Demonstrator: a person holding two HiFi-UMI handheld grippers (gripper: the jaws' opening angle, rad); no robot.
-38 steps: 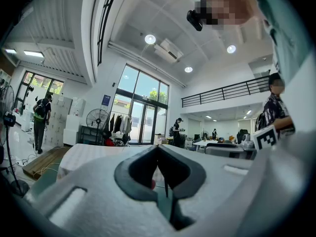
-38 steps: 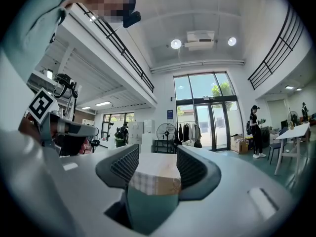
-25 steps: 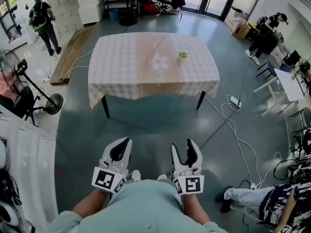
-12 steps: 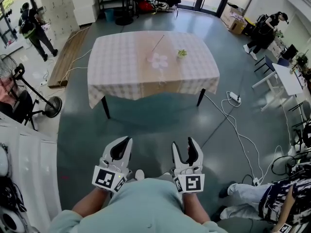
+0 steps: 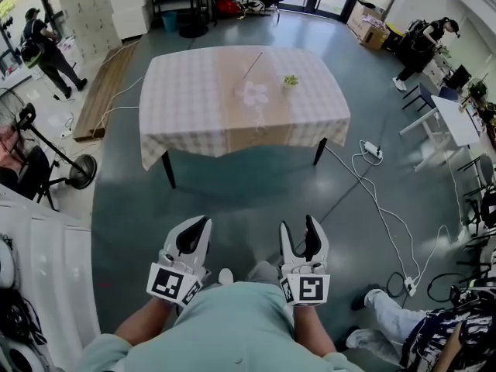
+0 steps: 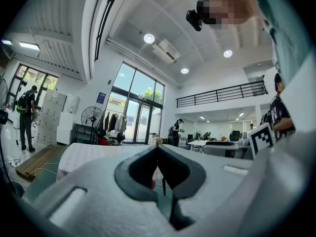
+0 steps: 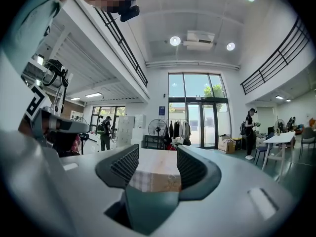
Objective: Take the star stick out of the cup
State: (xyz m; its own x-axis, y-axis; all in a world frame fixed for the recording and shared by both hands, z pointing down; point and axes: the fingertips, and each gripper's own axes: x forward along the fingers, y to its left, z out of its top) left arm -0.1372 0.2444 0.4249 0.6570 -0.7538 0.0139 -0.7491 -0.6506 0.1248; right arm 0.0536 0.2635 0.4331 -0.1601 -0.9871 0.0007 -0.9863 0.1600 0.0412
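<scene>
Grey floor fills most of the head view. At lower left, the left gripper (image 5: 195, 225) sits close to the person's body, its jaws pressed together at the tips with nothing between them. Well apart, at upper centre, stands the table (image 5: 186, 107) under a checked cloth. A thin stick (image 5: 252, 67) shows on it beside a small green-topped object (image 5: 291, 80). Both are too small to tell star or cup. At lower right, the right gripper (image 5: 298, 225) holds its jaws apart, empty.
</scene>
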